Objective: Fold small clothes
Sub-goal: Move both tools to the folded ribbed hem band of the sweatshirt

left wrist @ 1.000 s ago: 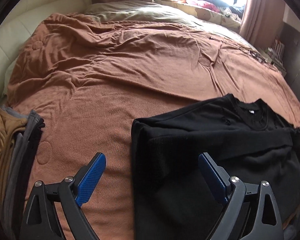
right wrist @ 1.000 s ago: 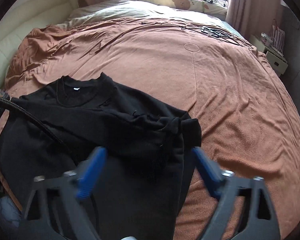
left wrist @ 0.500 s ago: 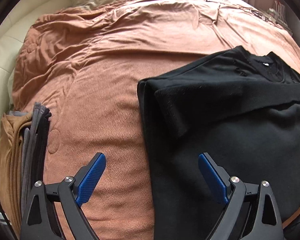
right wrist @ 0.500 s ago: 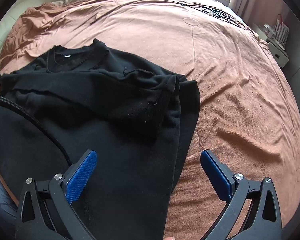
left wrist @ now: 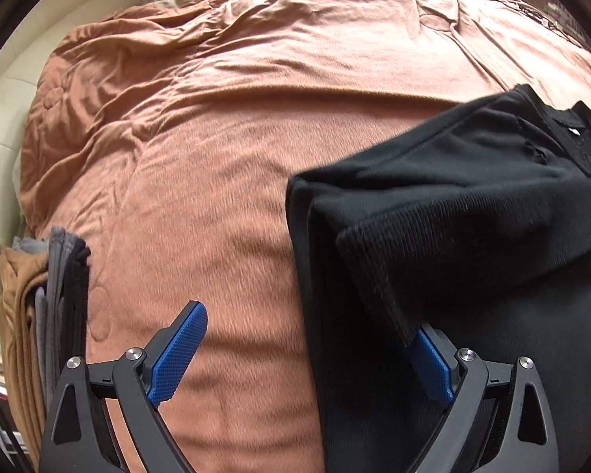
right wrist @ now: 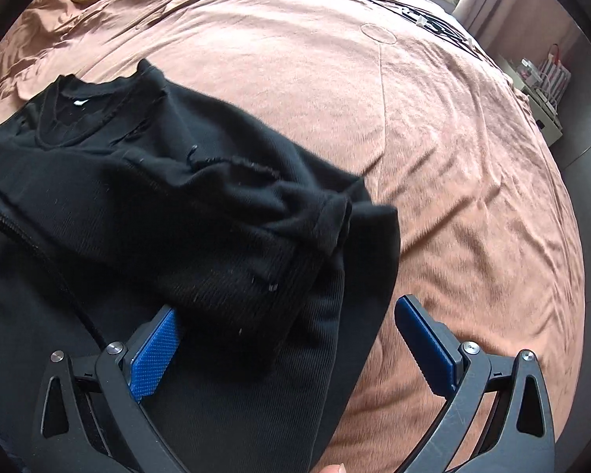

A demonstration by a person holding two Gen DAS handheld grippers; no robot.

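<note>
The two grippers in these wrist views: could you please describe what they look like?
The left gripper and the right gripper look identical: black angular frames with triangular cut-outs and silver screw heads, each carrying two fingers faced with blue textured pads. A black ribbed cable crosses the right wrist view.

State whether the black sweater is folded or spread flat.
Partly folded: the black sweater has both sleeves laid across its body, but the body lies unfolded lengthwise on the brown bedspread.
</note>
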